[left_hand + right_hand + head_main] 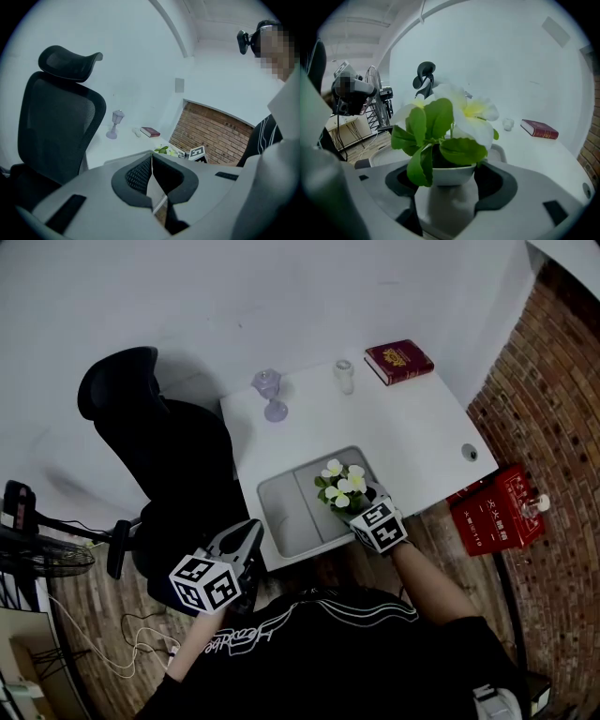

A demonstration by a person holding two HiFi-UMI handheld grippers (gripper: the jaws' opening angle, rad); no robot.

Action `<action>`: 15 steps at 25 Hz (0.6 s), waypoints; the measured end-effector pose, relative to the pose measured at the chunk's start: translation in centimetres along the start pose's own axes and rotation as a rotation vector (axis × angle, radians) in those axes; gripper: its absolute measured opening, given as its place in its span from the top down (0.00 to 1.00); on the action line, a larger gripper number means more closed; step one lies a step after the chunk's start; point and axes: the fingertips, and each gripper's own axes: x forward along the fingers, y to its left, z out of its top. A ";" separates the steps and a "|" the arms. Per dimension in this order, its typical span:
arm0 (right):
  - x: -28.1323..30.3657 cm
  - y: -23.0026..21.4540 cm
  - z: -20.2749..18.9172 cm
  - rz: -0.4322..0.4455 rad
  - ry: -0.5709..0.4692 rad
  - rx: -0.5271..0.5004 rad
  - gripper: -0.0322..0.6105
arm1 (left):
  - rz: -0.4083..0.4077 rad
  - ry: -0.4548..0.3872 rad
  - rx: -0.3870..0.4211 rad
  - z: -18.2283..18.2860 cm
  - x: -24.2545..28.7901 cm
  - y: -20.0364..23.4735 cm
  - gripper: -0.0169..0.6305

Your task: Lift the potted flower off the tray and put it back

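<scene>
A potted flower point(342, 488) with white blooms and green leaves stands in the right part of a grey tray point(286, 507) near the white table's front edge. My right gripper point(356, 506) reaches in from the front, and its black pads sit against both sides of the white pot point(450, 174); the right gripper point(449, 183) is shut on it. The pot's base is hidden, so I cannot tell whether it rests on the tray. My left gripper point(250, 530) hangs off the table's front left corner, with its pads pressed together and nothing between them point(152, 169).
At the back of the table point(412, 437) stand a purple goblet point(271, 390), a small glass jar point(344, 376) and a red book point(398, 361). A black office chair point(159, 446) is to the table's left, a red crate point(497, 507) and a brick wall to its right.
</scene>
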 end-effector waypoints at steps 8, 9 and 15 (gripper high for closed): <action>0.1 -0.1 -0.2 0.007 0.027 -0.002 0.43 | -0.011 0.007 -0.012 -0.2 0.2 0.6 0.92; 0.0 -0.1 -0.2 0.006 0.030 -0.002 0.43 | -0.014 0.008 -0.015 -0.3 0.2 0.6 0.92; -0.5 -0.2 0.8 -0.025 -0.007 0.034 0.44 | -0.028 0.011 -0.025 0.0 -0.2 1.3 0.92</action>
